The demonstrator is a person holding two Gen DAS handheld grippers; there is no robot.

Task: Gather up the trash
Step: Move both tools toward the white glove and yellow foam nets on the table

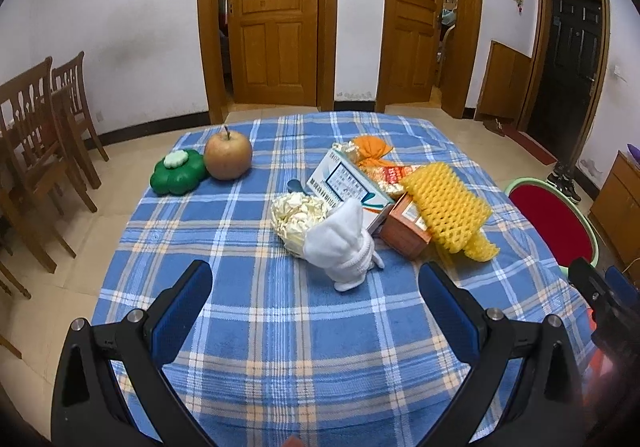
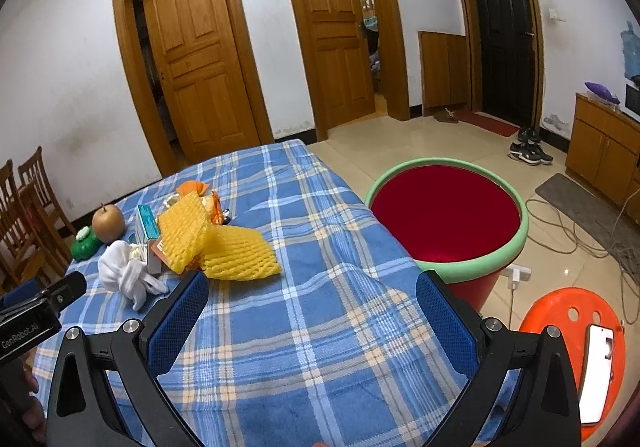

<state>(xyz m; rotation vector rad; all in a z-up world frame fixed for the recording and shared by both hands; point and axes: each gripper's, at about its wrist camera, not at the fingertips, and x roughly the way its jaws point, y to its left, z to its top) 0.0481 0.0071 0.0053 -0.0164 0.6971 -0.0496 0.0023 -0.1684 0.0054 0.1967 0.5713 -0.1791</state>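
While both tools hang above the near edge of the blue plaid tablecloth (image 1: 280, 327), the clearing of the table looks not yet begun: the left gripper (image 1: 316, 287) and the right gripper (image 2: 310, 297) each show blue-padded fingers spread wide with nothing between them. A heap of rubbish lies mid-table, ahead of the left gripper: a white glove (image 1: 344, 243) nearest, touching a crumpled paper ball (image 1: 296, 213), with a blue-and-white carton (image 1: 346, 183), a small orange box (image 1: 406, 227), yellow foam fruit netting (image 1: 448, 207) draped over that box, and orange snack wrappers (image 1: 374, 157) behind. An apple (image 1: 228, 161) and a green flower-shaped container (image 1: 178, 171) stand apart to the left and seem no part of the litter. Just off the table's right side stands the red bin with a green rim (image 2: 504, 247), mouth open and apparently empty, though its bottom is out of sight. By appearances the step in hand is the first approach; the next move would call for lowering a gripper around the nearest piece, likely the glove or the netting, closing on it and carrying it right to the bin. Soft, light pieces may slip or drag neighbours along.
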